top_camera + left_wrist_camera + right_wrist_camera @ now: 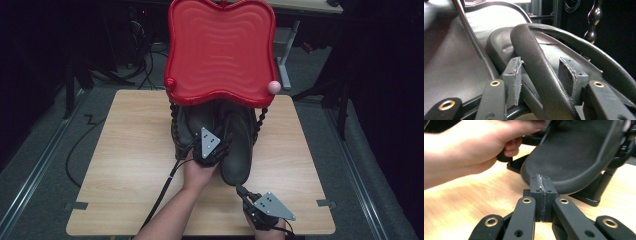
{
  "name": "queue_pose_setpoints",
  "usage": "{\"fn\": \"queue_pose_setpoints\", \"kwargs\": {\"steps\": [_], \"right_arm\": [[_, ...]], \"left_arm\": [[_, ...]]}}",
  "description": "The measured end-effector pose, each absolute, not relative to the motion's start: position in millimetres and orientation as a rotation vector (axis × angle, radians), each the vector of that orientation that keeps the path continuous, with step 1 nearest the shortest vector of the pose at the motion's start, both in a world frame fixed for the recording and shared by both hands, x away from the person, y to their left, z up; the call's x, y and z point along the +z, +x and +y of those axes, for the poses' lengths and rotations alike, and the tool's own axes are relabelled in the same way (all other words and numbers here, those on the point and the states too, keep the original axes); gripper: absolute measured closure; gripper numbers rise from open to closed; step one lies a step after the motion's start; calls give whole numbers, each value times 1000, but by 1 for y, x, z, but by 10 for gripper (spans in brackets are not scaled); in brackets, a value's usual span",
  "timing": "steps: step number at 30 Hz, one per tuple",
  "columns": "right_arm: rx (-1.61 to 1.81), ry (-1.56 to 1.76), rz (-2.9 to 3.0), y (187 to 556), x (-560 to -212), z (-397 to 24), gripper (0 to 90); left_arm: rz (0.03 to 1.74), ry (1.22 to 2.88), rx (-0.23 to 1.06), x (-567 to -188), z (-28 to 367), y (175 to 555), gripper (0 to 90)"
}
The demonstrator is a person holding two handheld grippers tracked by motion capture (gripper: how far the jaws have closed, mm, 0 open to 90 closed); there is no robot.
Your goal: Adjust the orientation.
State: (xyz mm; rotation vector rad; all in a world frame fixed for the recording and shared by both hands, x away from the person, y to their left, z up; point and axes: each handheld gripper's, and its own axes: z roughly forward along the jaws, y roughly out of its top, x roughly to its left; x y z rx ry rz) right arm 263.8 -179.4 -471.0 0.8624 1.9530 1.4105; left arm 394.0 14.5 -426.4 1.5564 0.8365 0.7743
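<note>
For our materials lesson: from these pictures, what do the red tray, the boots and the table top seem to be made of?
Red tray: probably moulded plastic, glossy, with rippled ridges catching light.
Boots: look like dark leather or an imitation, with a fine grain and soft sheen in the left gripper view.
Table top: pale wood or wood-look laminate, matte, with faint grain lines.

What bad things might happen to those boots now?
The left hand-held gripper straddles a boot's padded collar without squeezing it, so the collar might slip out when pulled. The boots sit under the red tray on a stand, so tugging hard might wobble it and roll the pink ball off.
</note>
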Motion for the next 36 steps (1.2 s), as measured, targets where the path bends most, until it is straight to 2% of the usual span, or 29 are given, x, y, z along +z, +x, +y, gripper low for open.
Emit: {"fn": "queue_pose_setpoints", "kwargs": {"steps": [10,20,28,32,36], "right_arm": [[1373,826,1977,267,-475,-173,900],[1392,899,1941,286,-475,-176,900],[1395,906,1920,303,-473,-168,899],[1404,901,1894,313,-471,-164,897],[1417,901,1858,324,-467,-162,897]], "left_arm": [[846,1546,772,-426,16,394,538],[801,1511,771,-422,30,374,477],[810,1510,780,-429,69,334,473],[831,1554,808,-446,96,306,472],[864,1547,808,-462,112,294,472]]}}
